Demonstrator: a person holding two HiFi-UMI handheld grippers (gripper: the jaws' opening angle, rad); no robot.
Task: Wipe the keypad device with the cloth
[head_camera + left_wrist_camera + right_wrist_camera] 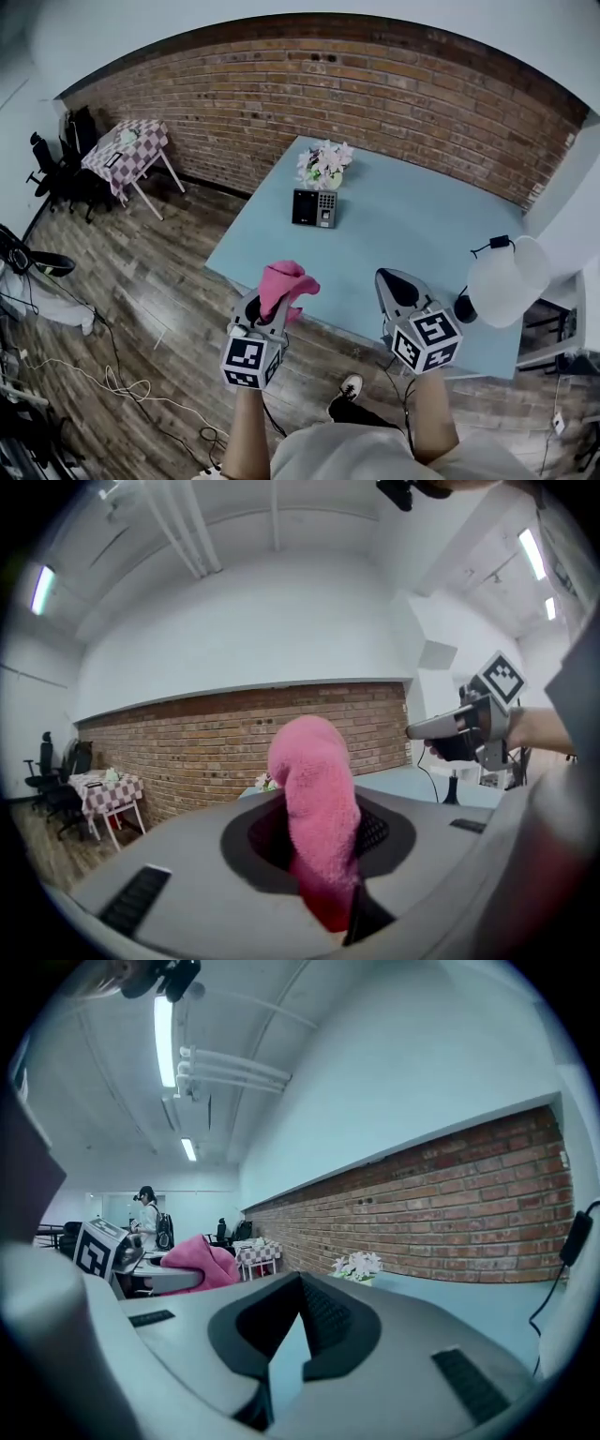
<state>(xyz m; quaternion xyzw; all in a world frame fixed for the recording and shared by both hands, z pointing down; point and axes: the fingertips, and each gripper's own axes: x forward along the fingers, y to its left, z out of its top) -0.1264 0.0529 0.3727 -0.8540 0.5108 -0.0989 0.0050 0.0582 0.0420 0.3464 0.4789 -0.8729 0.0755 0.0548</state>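
The left gripper (265, 319) clamps the pink cloth (286, 281), probably to have it ready for wiping; the right gripper (396, 277) is closed and empty; the keypad device (314, 208) stands near the far edge of the table (403, 234), well apart from both.

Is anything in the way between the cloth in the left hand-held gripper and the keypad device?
Nothing visible does. Only bare table lies between the pink cloth, clamped in the left hand-held gripper, and the keypad device. The flowers stand beyond the device, the lamp off to the right.
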